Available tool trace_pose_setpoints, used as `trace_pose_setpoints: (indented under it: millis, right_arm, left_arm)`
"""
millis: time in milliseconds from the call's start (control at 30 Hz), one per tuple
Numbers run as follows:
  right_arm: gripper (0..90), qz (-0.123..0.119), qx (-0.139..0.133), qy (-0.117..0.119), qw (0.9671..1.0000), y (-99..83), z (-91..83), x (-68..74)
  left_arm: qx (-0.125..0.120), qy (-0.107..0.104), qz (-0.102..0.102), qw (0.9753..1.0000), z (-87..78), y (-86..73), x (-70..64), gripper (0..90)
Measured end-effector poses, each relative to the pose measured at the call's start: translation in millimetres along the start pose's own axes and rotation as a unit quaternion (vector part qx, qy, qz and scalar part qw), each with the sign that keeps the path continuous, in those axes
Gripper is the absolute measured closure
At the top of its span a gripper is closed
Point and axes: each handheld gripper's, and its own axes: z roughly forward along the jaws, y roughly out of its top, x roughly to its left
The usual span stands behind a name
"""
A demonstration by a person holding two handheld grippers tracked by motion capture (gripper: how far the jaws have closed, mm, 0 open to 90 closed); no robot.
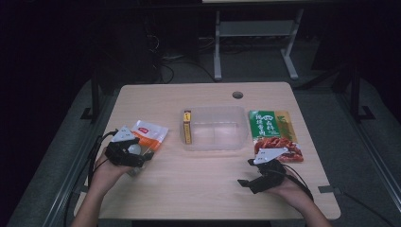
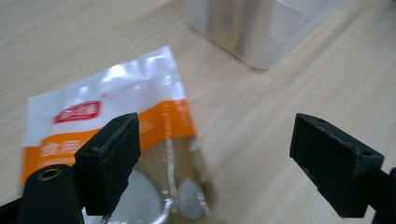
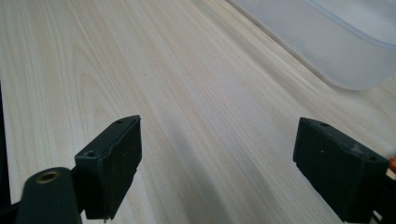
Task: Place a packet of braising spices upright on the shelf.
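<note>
One clear plastic tub (image 1: pixel 215 128) stands at the middle of the wooden table (image 1: pixel 198 184), and a narrow yellow and red box (image 1: pixel 187 126) stands on edge inside it against its left wall; the rest of the tub looks bare. Left of the tub lies an orange and white pouch (image 1: pixel 150 133) with a see-through lower part. The left gripper (image 1: pixel 128 152) hovers over the pouch's near end, jaws spread wide, one jaw above the pouch (image 2: pixel 116 116) in the left gripper view. Right of the tub lie a green packet (image 1: pixel 270 124) and, nearer, a red packet (image 1: pixel 280 146). The right gripper (image 1: pixel 265 172) sits just near of the red packet, jaws wide apart over bare wood (image 3: pixel 187 93), gripping nothing.
</note>
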Motion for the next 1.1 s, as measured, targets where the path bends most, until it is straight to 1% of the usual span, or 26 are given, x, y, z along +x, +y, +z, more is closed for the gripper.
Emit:
trace_pose_setpoints:
  millis: [67,167,200,300,333,400,433,533,600,633,667,700,767,800,833,900,933,967,1000,1100]
  right_arm:
    - [15.1,0.002,0.001,0.0,1.0,0.5,0.1,0.1]
    - [15.1,0.003,0.001,0.001,1.0,0.4,0.5,-0.3]
    - [15.2,0.002,0.002,0.001,1.0,0.3,0.5,-0.2]
    - [15.2,-0.001,0.002,0.001,1.0,0.6,0.5,0.2]
    - [15.1,-0.002,0.001,0.001,1.0,0.9,0.6,0.2]
    - [15.2,-0.004,0.0,0.003,1.0,1.1,1.0,-0.3]
    - [15.2,-0.004,0.001,0.004,1.0,1.2,1.5,-0.5]
    - [15.3,-0.007,0.005,0.005,0.9999,1.4,3.1,-1.0]
    - [15.3,-0.007,0.006,0.007,0.9999,1.7,3.0,-0.4]
    - [15.3,-0.011,0.006,0.008,0.9999,1.7,3.2,-0.8]
    - [15.3,-0.012,0.006,0.008,0.9999,1.9,3.5,-0.9]
    - [15.3,-0.01,0.009,0.008,0.9999,2.3,3.5,-0.6]
    - [15.3,-0.009,0.01,0.008,0.9999,2.8,4.2,-0.7]
    - [15.3,-0.011,0.01,0.007,0.9999,2.9,4.7,-0.8]
    - [15.3,-0.013,0.011,0.007,0.9998,2.9,5.0,-0.9]
    - [15.3,-0.014,0.011,0.007,0.9998,2.9,4.7,-0.8]
    - [15.3,-0.013,0.011,0.007,0.9998,2.8,4.5,-0.8]
    - [15.3,-0.013,0.012,0.007,0.9998,2.6,4.3,-0.8]
    - [15.3,-0.013,0.012,0.007,0.9998,2.5,4.1,-0.8]
    - [15.4,-0.017,0.011,0.006,0.9998,1.9,3.9,-1.8]
  left_arm:
    - [-0.001,0.011,-0.013,0.9999,1.7,-1.0,6.1,15.9]
    - [0.007,0.028,-0.029,0.9992,4.5,-3.6,16.4,15.9]
    - [0.012,0.033,-0.032,0.9989,5.6,-4.4,19.9,15.9]
    - [0.017,0.043,-0.041,0.9981,9.6,-7.2,29.6,15.9]
    - [0.019,0.044,-0.044,0.9979,11.2,-8.0,33.2,15.9]
    - [0.018,0.043,-0.059,0.9971,15.3,-9.6,40.6,15.9]
    - [0.021,0.045,-0.064,0.9967,17.3,-10.5,44.3,15.9]
    - [0.031,0.053,-0.069,0.9957,21.4,-14.7,52.5,15.9]
    - [0.029,0.052,-0.073,0.9955,22.6,-19.2,57.2,15.8]
    - [0.032,0.055,-0.075,0.9952,22.8,-21.9,59.4,15.9]
    - [0.039,0.058,-0.077,0.9946,23.6,-24.0,61.9,15.8]
    - [0.05,0.062,-0.074,0.9941,24.2,-26.1,64.4,15.8]
    - [0.06,0.067,-0.073,0.9933,25.7,-29.6,67.6,15.8]
    - [0.056,0.068,-0.075,0.9933,26.3,-31.7,68.5,15.8]
    - [0.057,0.067,-0.077,0.9931,26.8,-33.6,70.3,15.8]
    - [0.061,0.068,-0.083,0.9924,28.2,-37.3,73.4,15.8]
    - [0.061,0.068,-0.088,0.992,28.5,-39.0,74.8,15.8]
    - [0.066,0.065,-0.092,0.9914,28.3,-40.5,76.0,15.8]
    - [0.063,0.065,-0.096,0.9913,29.2,-41.6,76.7,15.8]
    - [0.069,0.063,-0.104,0.9902,31.5,-44.2,78.5,15.8]
